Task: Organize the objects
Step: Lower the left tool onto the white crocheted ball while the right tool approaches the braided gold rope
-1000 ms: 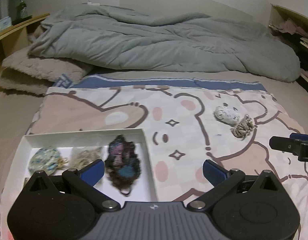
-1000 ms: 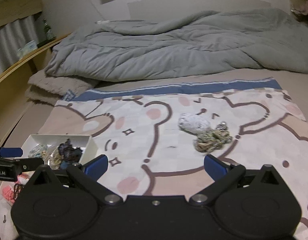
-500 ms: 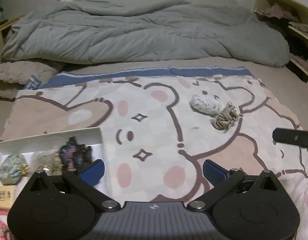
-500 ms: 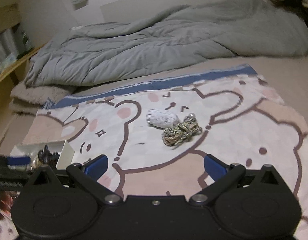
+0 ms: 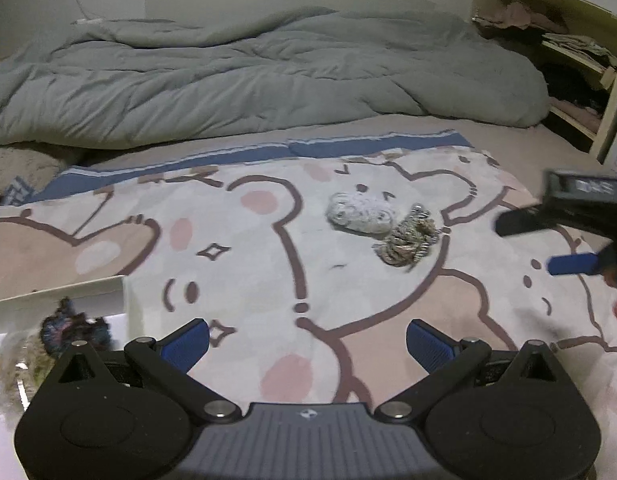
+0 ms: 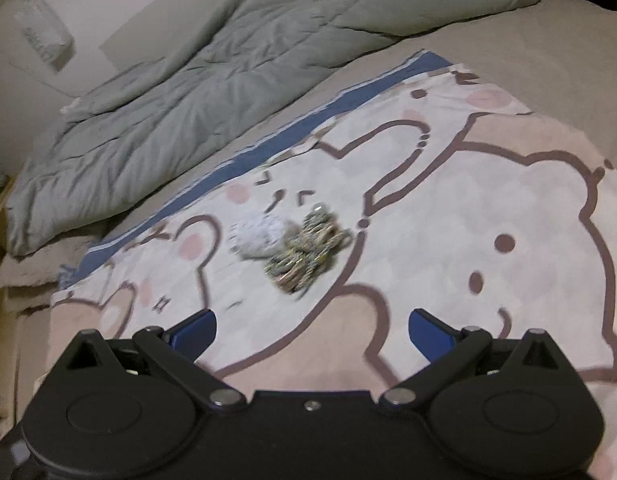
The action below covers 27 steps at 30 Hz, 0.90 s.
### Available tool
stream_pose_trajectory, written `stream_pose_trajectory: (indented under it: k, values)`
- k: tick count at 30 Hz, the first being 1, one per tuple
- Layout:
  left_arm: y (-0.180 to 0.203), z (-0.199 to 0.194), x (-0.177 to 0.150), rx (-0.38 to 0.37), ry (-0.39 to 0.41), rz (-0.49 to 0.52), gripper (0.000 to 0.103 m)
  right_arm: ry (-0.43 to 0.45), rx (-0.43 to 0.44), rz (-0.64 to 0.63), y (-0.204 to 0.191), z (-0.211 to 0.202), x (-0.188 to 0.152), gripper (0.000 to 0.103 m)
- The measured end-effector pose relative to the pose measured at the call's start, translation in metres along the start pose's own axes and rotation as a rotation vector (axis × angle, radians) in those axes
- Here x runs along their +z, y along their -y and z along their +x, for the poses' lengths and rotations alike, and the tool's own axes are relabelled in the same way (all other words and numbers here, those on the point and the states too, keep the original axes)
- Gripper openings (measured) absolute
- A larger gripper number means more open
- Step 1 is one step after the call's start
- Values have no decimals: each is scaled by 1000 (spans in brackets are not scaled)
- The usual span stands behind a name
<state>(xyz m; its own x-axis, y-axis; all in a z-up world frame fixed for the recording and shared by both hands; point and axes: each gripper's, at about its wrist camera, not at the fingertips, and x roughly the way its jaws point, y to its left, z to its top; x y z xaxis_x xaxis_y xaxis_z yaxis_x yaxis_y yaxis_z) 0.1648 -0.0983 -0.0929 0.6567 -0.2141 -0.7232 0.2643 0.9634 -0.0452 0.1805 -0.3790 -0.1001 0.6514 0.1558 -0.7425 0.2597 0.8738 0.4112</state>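
A white speckled scrunchie [image 5: 360,213] and a brown-gold scrunchie [image 5: 408,239] lie side by side on the bear-print blanket [image 5: 268,264]; both also show in the right wrist view, white [image 6: 260,234] and brown-gold [image 6: 308,246]. A white box [image 5: 60,300] at the left holds a dark scrunchie [image 5: 74,326] and others, partly hidden. My left gripper [image 5: 307,342] is open and empty, well short of the scrunchies. My right gripper [image 6: 312,334] is open and empty, a little short of them; it also shows at the right edge of the left wrist view [image 5: 548,246].
A rumpled grey duvet [image 5: 248,80] fills the back of the bed. A wooden shelf with clothes [image 5: 568,60] stands at the far right. Beige folded bedding [image 6: 24,280] lies at the left.
Both grippers have swung right, away from the box and toward the two scrunchies, which look nearer. The right gripper has tilted and closed in on them. Both stay open.
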Motion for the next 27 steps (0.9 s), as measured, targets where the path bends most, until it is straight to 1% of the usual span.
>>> stream_pose_trajectory:
  k: [4,8,11,13,16,18,20,24,27]
  values:
    - [4,13,7,-26,5,-15,103,-10,-15,20,8,22,15,103]
    - [-4,31,21,-58,42,-101,103,-3,-13,31,11,42,28,103]
    - [-11,50,34,-52,57,-143,103,-12,10,8,10,55,37,103]
    - [-16,62,42,-54,46,-167,103,13,35,-55,7,61,40,103]
    - [-23,81,53,-67,31,-191,103,57,47,-248,0,69,37,103]
    - [-25,92,60,-73,24,-189,103,76,53,-380,-2,77,32,103]
    - [-24,104,69,-80,17,-184,103,89,72,-484,-2,84,26,103]
    - [-18,125,85,-107,-8,-172,103,148,137,-618,0,92,14,103]
    - [-7,143,96,-112,-26,-146,103,174,173,-672,0,97,10,103]
